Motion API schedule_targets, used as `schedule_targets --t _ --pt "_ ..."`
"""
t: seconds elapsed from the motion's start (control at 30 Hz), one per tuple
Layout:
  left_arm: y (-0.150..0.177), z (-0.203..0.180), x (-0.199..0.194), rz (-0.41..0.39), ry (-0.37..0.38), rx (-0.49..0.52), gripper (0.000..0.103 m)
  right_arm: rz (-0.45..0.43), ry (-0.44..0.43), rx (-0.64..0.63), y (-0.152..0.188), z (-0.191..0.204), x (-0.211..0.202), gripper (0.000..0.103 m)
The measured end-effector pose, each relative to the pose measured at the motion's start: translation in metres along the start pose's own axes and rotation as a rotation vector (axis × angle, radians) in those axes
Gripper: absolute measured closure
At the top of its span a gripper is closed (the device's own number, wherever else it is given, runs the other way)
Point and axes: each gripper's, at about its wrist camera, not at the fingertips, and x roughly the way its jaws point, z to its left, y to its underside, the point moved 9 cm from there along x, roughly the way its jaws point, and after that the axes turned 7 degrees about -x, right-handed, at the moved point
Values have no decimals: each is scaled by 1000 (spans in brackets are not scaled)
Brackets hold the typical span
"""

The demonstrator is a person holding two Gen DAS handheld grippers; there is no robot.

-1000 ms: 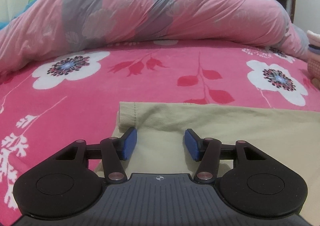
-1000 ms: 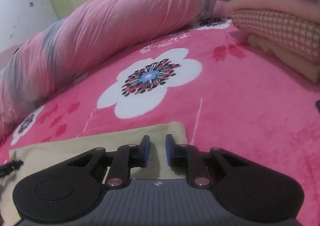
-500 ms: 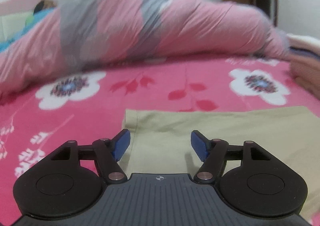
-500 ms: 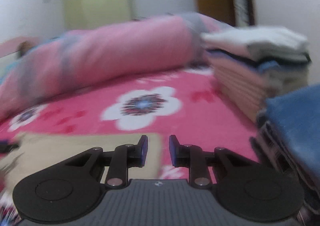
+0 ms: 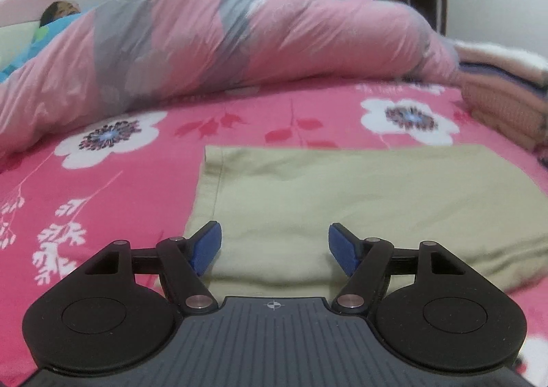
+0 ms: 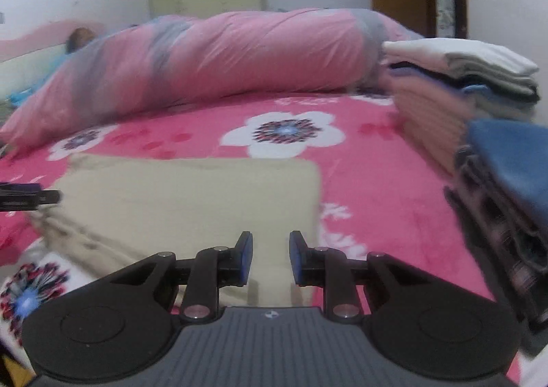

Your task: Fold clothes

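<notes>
Left gripper (image 5: pixel 274 246) pulled back from beige garment (image 5: pixel 359 202), jaws just opened wide, empty, right gripper (image 6: pixel 270 258) withdrawn too, narrow gap, gripping nothing, bed (image 5: pixel 113 188).

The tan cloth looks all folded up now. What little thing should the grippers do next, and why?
Probably slide both grippers under the folded tan cloth and lift it toward the stack of folded clothes. It lies flat and neat on the pink bedspread, and the left gripper and right gripper hold nothing.

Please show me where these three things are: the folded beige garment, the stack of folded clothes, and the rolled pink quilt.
folded beige garment (image 5: pixel 359 202), left wrist view, middle of its top face.
stack of folded clothes (image 6: pixel 459 78), right wrist view, white piece on top.
rolled pink quilt (image 5: pixel 308 40), left wrist view, pink part right of the grey band.
</notes>
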Motion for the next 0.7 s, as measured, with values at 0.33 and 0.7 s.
schedule_targets --t 0.33,0.7 --pt "6 4 -10 -33 30 -16 33 -43 17 1 -12 24 0 78" --pt "13 6 -14 -83 58 -29 32 -76 -27 3 30 50 46 77"
